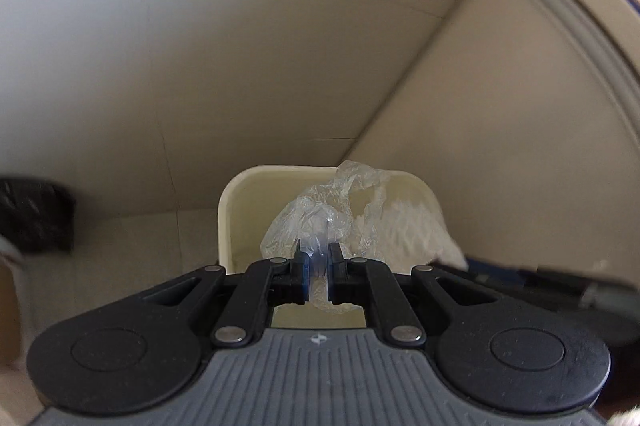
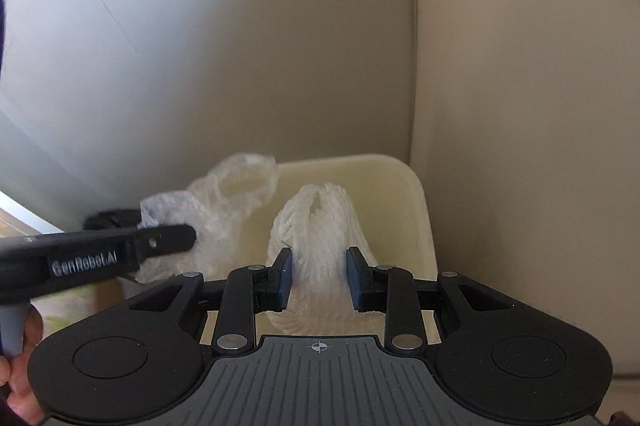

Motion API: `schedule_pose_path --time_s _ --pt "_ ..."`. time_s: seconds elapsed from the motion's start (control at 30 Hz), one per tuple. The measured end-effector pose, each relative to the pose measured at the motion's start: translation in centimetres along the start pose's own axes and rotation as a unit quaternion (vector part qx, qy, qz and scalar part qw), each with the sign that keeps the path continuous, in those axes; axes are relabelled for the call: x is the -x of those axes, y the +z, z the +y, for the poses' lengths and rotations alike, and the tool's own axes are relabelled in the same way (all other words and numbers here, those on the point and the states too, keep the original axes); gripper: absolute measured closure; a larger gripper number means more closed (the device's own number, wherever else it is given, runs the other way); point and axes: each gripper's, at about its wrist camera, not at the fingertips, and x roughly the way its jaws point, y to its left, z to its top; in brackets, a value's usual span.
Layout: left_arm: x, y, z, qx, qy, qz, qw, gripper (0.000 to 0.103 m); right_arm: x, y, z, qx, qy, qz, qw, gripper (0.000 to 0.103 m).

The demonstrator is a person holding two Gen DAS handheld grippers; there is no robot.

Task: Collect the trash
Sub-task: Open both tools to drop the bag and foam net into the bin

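Trash is in both grippers at once: nearest the left wrist camera, the left gripper has its fingers nearly together, clamped on a crumpled clear plastic bag, a thin fold of film pinched between the blue pads while the rest balloons out ahead; the right gripper has its fingers part-way apart, pressing on either side of a wad of white paper towel that fills the gap. Just beyond both loads stands a cream waste bin, its mouth facing up, with bag and towel hanging over the opening. Farther off are a beige wall and a cupboard panel, and a black object I cannot identify sits at the left edge. Judging by this, the carry is about done and the drop is in hand. The next move calls for opening both sets of fingers while the loads hang inside the rim; the film may cling to a pad, so a small shake could be needed
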Motion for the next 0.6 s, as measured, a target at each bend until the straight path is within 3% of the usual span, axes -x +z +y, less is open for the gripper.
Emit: schedule_pose_path --time_s 0.07,0.23,0.6 --pt "-1.0 -0.3 0.2 0.015 -0.003 0.003 0.9999 0.096 -1.7 0.2 0.1 0.006 -0.005 0.008 1.0 0.076" --pt "-2.7 -1.6 -0.2 -0.01 0.011 0.028 0.9995 0.096 -4.0 -0.6 -0.7 0.019 -0.008 0.029 0.999 0.075" --pt "-3.6 -2.8 -0.5 -0.046 0.045 0.077 0.9949 0.095 -5.8 -0.9 -1.6 0.008 0.002 0.04 0.999 0.075"
